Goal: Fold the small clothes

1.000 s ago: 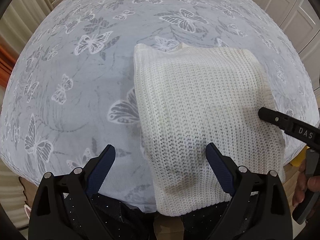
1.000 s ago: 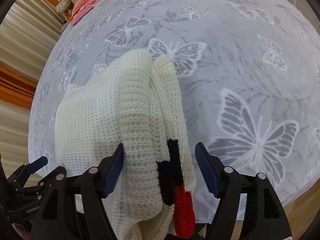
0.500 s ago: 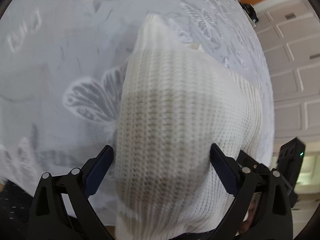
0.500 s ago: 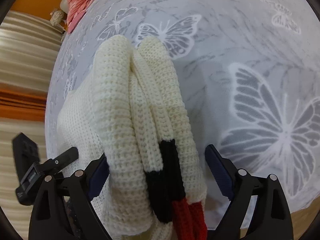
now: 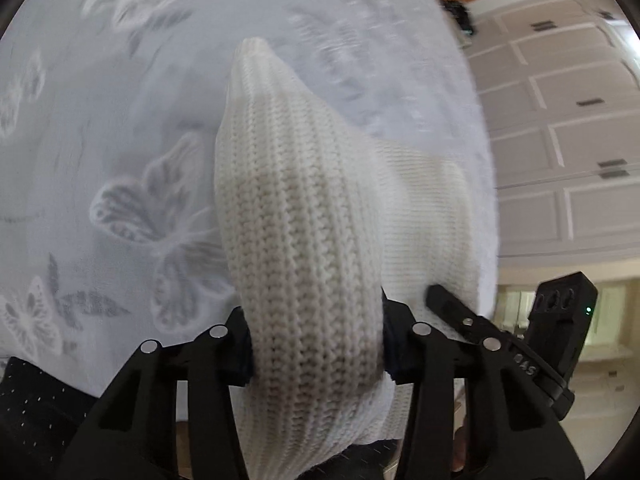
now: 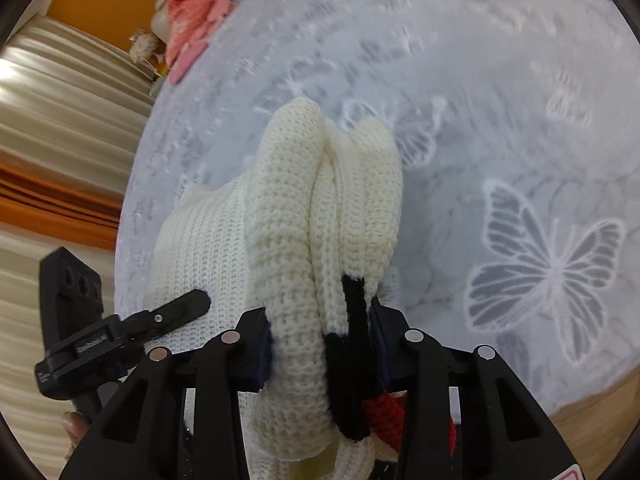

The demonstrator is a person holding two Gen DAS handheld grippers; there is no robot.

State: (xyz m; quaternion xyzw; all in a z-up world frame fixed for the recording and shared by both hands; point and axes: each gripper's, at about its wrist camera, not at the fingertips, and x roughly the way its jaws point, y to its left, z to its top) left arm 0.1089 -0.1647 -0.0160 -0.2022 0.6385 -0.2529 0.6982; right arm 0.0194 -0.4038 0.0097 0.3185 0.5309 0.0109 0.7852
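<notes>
Both tools closing, clamped on bunched near corners of cream chunky-knit sweater [image 5: 304,240]: left tool [image 5: 316,356], right tool [image 6: 322,354]. Sweater's length stretching away across butterfly-print bed cover [image 5: 120,120].

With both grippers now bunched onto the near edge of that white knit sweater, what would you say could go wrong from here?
1. The right gripper is closing on a thick bunch: several cream rolls plus the black and red trim. A layer could slip free.
2. The left gripper is closing on one fat roll of the sweater, so its corner may fold unevenly against the other.
3. The butterfly cloth lies directly beneath; dragging could rumple it.
</notes>
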